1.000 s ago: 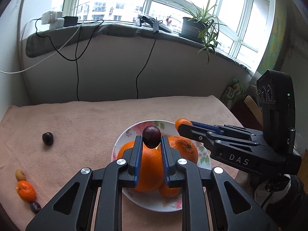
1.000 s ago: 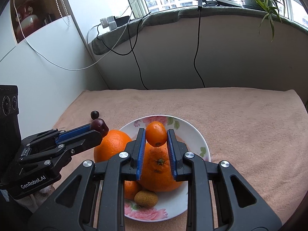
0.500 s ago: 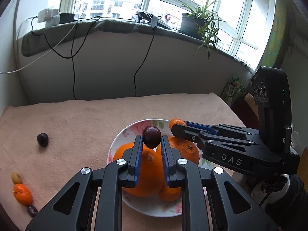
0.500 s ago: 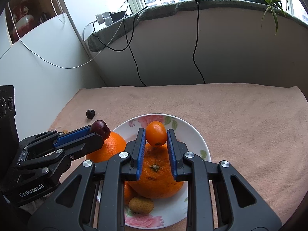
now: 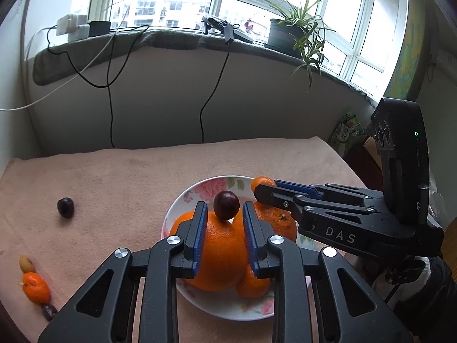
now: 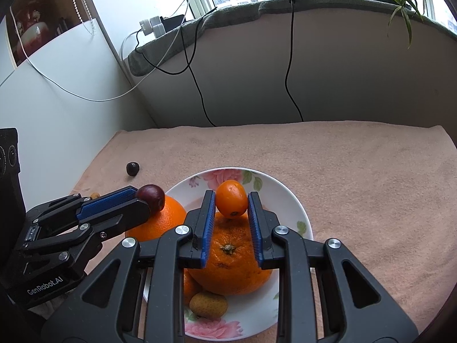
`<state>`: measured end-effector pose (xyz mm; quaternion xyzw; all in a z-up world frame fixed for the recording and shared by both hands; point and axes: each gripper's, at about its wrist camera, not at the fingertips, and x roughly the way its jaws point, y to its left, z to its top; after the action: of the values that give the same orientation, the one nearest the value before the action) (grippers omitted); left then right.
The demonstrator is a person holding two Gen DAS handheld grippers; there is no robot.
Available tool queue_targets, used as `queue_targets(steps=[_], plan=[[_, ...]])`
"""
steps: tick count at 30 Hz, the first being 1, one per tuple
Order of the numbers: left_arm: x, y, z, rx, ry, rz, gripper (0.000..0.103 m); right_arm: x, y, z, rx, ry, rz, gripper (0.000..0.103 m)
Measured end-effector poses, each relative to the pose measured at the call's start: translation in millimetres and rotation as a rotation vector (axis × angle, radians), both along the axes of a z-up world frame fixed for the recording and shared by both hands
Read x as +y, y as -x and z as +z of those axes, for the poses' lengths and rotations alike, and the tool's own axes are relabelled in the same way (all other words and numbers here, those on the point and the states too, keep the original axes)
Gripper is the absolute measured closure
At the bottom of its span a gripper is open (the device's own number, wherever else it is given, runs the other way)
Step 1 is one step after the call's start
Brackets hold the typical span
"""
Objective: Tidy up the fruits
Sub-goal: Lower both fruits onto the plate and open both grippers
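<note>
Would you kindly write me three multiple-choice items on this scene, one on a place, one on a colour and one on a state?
1. Where does the potted plant stand?
A. on the floor
B. on the windowsill
C. on a chair

2. What colour are the left gripper's pads?
A. red
B. green
C. blue

3. How do the left gripper's jaws stand?
A. open, with a gap on each side of the plum
B. shut and empty
C. shut on a spoon

Key: 1 B, the pot sits on the sill before the window. 2 C, both inner faces are blue. 3 A, the jaws have just been opening and neither pad touches the plum between them.
</note>
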<state>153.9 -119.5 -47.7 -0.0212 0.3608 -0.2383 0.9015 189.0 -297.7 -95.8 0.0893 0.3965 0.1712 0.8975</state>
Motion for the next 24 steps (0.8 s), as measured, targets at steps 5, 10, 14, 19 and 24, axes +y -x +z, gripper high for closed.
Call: queue_targets(steps=[5, 10, 14, 19, 24], plan=[[2, 2, 0, 0.0, 0.008, 0.001, 0.076, -5, 3, 2, -0.016, -0.013, -0.027, 0.046], [6, 7, 2, -0.007, 0.014, 0.005, 0.052, -9, 6, 6, -0.031, -0.014, -0.047, 0.03], [7, 11, 5, -0.024, -0.007, 0.032, 0.03, -12, 11, 9, -0.053, -0.017, -0.071, 0.016], [10, 13, 6, -0.029, -0.026, 0.048, 0.029, -15, 14, 13, -0.065, -0.004, -0.093, 0.014], [14, 16, 6, -0.03, -0.029, 0.062, 0.029, -17, 18, 19, -0.081, -0.001, -0.111, 0.013]])
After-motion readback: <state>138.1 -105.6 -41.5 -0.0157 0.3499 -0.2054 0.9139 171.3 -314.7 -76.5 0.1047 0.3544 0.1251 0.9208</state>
